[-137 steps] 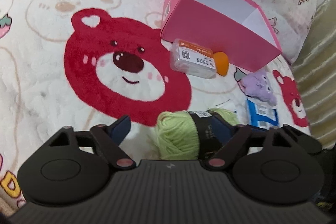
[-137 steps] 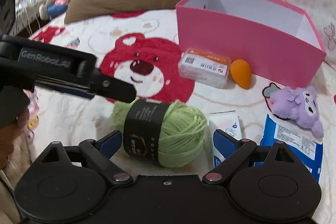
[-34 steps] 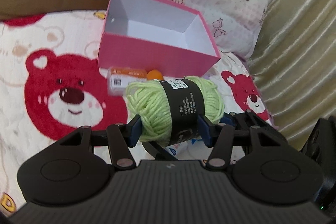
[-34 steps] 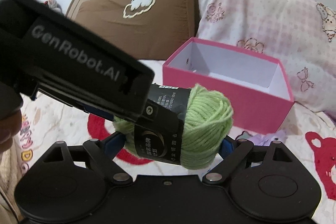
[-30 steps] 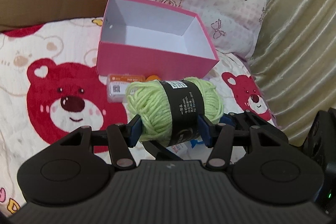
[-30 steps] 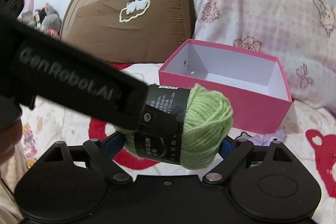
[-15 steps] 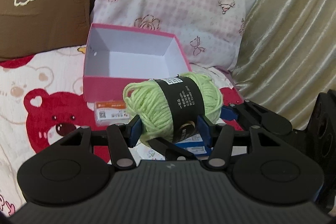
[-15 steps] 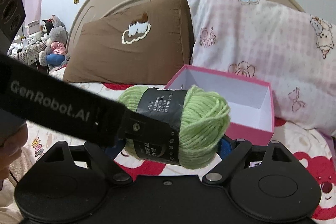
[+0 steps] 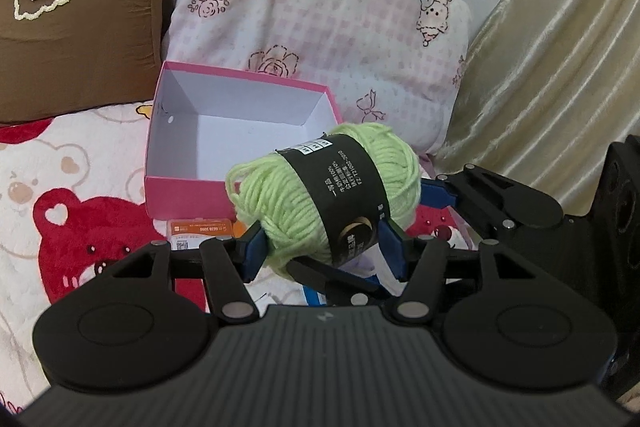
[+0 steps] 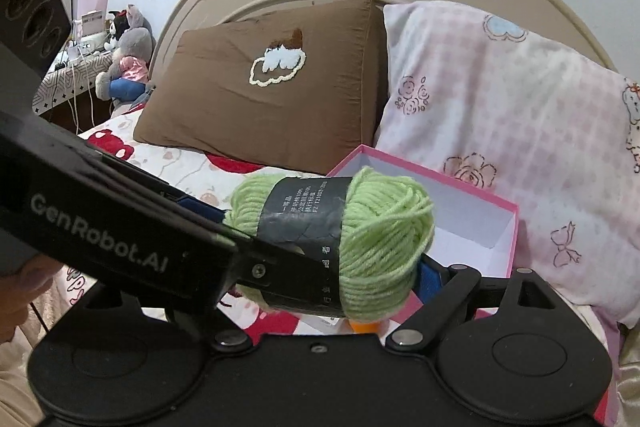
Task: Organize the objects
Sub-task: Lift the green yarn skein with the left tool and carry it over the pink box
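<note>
While both sets of jaws clamp the yarn (image 9: 324, 195), the left gripper (image 9: 322, 247) easing slightly open across its band and the right gripper (image 10: 332, 275) pinching its ends, the ball has risen off the bed to hang before the box (image 9: 240, 107). Judging by this, dropping it inside comes next.

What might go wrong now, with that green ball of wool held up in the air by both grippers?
1. The yarn ball is soft and pinched by the left gripper and right gripper together. The left gripper's jaws are opening on it, so it may twist or slip out.
2. It seems short of the pink box. Released now, it would likely land on the orange-labelled case in front rather than inside.
</note>
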`<state>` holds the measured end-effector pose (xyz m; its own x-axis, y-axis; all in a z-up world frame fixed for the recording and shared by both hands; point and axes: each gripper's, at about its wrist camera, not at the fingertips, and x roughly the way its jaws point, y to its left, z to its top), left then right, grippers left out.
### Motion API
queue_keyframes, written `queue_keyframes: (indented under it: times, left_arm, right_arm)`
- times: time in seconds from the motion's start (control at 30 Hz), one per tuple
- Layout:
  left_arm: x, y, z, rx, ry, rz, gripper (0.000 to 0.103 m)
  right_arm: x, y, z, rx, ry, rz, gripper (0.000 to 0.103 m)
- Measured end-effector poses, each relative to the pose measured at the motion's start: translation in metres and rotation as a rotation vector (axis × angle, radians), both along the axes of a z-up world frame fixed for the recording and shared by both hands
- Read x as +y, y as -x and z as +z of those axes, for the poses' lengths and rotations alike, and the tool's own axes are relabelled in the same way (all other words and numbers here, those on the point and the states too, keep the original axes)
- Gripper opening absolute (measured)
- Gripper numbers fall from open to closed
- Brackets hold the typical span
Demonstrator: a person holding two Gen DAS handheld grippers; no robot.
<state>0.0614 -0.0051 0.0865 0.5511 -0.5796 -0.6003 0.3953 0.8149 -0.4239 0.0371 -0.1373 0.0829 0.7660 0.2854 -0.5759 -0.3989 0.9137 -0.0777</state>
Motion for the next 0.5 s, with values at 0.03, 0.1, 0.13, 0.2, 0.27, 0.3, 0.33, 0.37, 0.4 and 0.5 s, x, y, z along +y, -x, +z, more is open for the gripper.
queue_keyframes:
  times: [0.03,0.1,0.13,0.2,0.27,0.3,0.33,0.37,0.4,0.5]
  left_arm:
    - [0.0,-0.003,0.0,0.005,0.0,-0.001,0.056]
    - [-0.002,-0.009,-0.001,0.01,-0.001,0.003,0.056]
    - [-0.002,-0.014,-0.002,0.016,0.0,0.008,0.056]
    - [-0.004,-0.022,-0.004,0.033,0.006,0.012,0.056]
    - [-0.004,-0.032,-0.006,0.053,0.019,0.008,0.056]
    - [-0.005,-0.038,-0.007,0.065,0.028,0.001,0.056]
    - [-0.005,-0.044,-0.007,0.078,0.04,-0.007,0.056]
    - [-0.006,-0.05,-0.007,0.088,0.049,-0.013,0.056]
    - [-0.008,-0.056,-0.007,0.099,0.061,-0.019,0.056]
    - [-0.013,-0.074,-0.005,0.122,0.08,-0.03,0.056]
  right_arm:
    - [-0.001,-0.003,0.001,0.008,0.001,0.0,0.091]
    - [-0.002,-0.011,0.003,0.03,0.004,0.002,0.091]
    - [-0.002,-0.015,0.003,0.04,0.009,0.002,0.091]
    - [-0.001,-0.025,0.002,0.06,0.017,0.003,0.092]
    - [-0.002,-0.036,0.002,0.093,0.018,-0.001,0.092]
    - [-0.003,-0.041,0.001,0.107,0.017,-0.003,0.092]
    - [-0.005,-0.046,0.002,0.123,0.017,-0.009,0.092]
    - [-0.006,-0.051,0.003,0.139,0.017,-0.017,0.092]
    - [-0.009,-0.055,0.004,0.157,0.018,-0.026,0.092]
    - [-0.012,-0.07,0.01,0.195,0.052,-0.041,0.093]
